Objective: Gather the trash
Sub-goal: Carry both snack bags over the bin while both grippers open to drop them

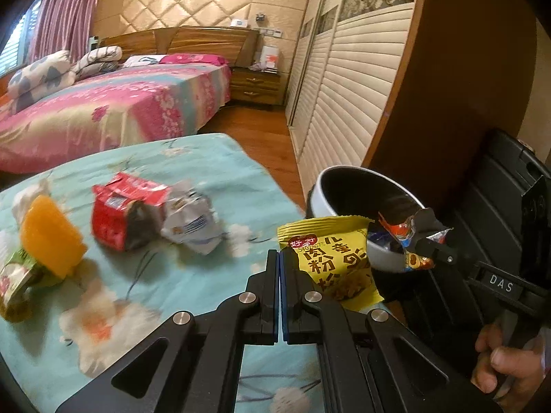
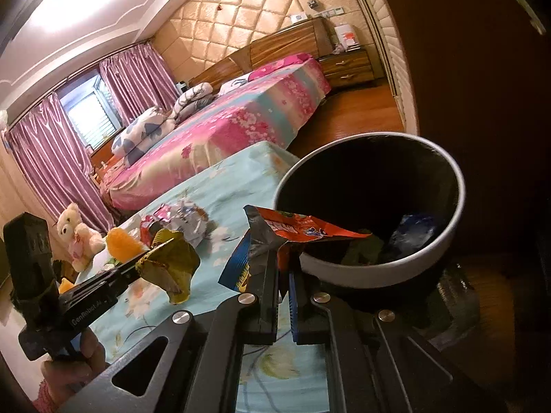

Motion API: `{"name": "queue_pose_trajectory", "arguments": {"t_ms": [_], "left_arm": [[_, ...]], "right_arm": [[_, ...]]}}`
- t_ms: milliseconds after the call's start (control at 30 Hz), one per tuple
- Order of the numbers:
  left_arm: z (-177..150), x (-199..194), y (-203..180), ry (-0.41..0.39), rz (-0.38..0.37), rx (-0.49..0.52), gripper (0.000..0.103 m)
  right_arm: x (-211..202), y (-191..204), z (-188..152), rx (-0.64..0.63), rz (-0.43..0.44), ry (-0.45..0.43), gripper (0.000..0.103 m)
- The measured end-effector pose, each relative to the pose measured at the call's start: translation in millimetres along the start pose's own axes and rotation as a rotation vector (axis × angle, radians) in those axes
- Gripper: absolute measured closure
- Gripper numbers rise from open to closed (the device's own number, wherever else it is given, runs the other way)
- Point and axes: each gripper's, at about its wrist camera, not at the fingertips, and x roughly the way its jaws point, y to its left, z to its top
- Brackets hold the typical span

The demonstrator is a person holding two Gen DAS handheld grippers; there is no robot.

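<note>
Left wrist view: our left claw (image 1: 279, 258) was clamped on a yellow snack packet (image 1: 332, 258), just beside the trash bin (image 1: 322, 189). Our right claw (image 2: 284, 268) pinched an orange-and-blue wrapper (image 2: 296, 229) at the trash bin's rim. A crushed red carton (image 1: 120, 206) lay on the floral tabletop (image 1: 206, 165), left of the trash bin.

Black left gripper (image 1: 279, 258) with blue pads, 4 silver screws; right gripper (image 2: 284, 265) likewise, lettered "DAS"

"DAS" in white on my right gripper's black body (image 1: 501, 287). "GenRobot.AI" on my left gripper's body (image 2: 90, 311). Yellow snack packet (image 1: 335, 263): large black Chinese characters; smaller print unreadable.
</note>
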Motion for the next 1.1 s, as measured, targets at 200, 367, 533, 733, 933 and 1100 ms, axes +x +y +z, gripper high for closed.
{"name": "queue_pose_trajectory", "arguments": {"t_ms": [200, 367, 533, 733, 933, 1100], "left_arm": [[10.3, 15.9, -14.3, 0.005, -0.011, 0.022, 0.103], [20.7, 29.1, -21.7, 0.009, -0.019, 0.037, 0.103], [29.4, 42.8, -29.9, 0.009, -0.024, 0.051, 0.103], [39.2, 59.5, -42.7, 0.016, -0.024, 0.081, 0.103], [47.6, 76.6, -54.0, 0.025, -0.017, 0.107, 0.103], [50.2, 88.7, -60.1, 0.042, -0.015, 0.116, 0.103]], "right_arm": [[-1.4, -17.6, 10.3, 0.018, -0.025, -0.013, 0.099], [0.2, -31.7, 15.7, 0.035, -0.047, -0.015, 0.099], [3.2, -45.5, 22.7, 0.048, -0.061, -0.011, 0.099], [8.4, -53.4, 27.4, 0.061, -0.068, 0.000, 0.098], [15.1, -59.0, 31.3, 0.067, -0.082, 0.015, 0.098], [16.8, -65.1, 34.5, 0.072, -0.091, 0.018, 0.097]]}}
